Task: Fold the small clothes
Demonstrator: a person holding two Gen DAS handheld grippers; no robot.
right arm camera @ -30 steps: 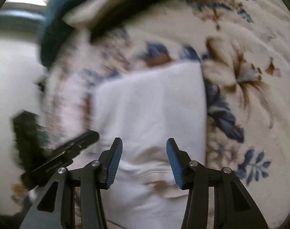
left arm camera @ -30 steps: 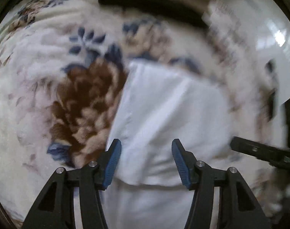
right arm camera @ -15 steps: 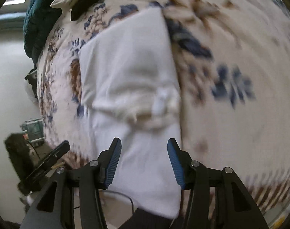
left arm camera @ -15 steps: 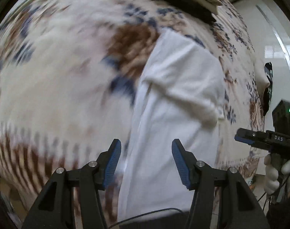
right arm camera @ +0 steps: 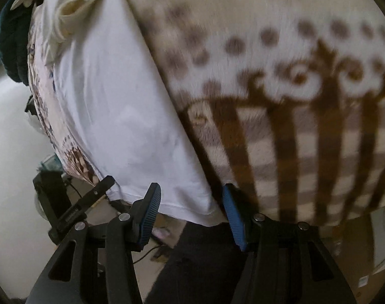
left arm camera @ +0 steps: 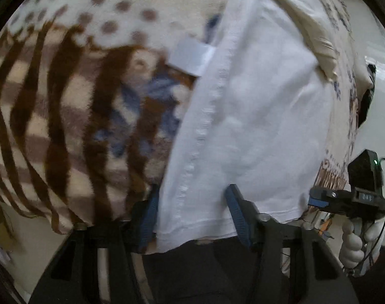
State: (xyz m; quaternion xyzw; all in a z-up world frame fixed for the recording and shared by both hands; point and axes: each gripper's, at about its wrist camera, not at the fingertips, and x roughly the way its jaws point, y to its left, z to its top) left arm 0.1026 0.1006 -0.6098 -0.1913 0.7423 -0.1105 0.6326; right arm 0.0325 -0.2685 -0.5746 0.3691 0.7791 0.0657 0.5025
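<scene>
A white garment (left arm camera: 250,116) lies folded lengthwise on a patterned blanket, its hem at the near edge of the bed. It also shows in the right wrist view (right arm camera: 111,106). My left gripper (left arm camera: 192,215) is open, its jaws astride the hem's left corner. My right gripper (right arm camera: 189,210) is open, its jaws astride the hem's right corner. Neither holds the cloth. A white label (left arm camera: 189,57) sticks out at the garment's left edge. The right gripper shows in the left wrist view (left arm camera: 344,200), and the left gripper in the right wrist view (right arm camera: 91,197).
The fleece blanket (left arm camera: 65,106) has brown stripes, dots and blue flowers and hangs over the bed's near edge (right arm camera: 306,152). A cream cloth (left arm camera: 314,33) lies at the garment's far end. A dark teal bundle (right arm camera: 12,40) sits far left. Pale floor (right arm camera: 12,177) lies below.
Both grippers have pulled back from over the garment's middle to its near hem at the bed edge. The jaws stayed open throughout.
</scene>
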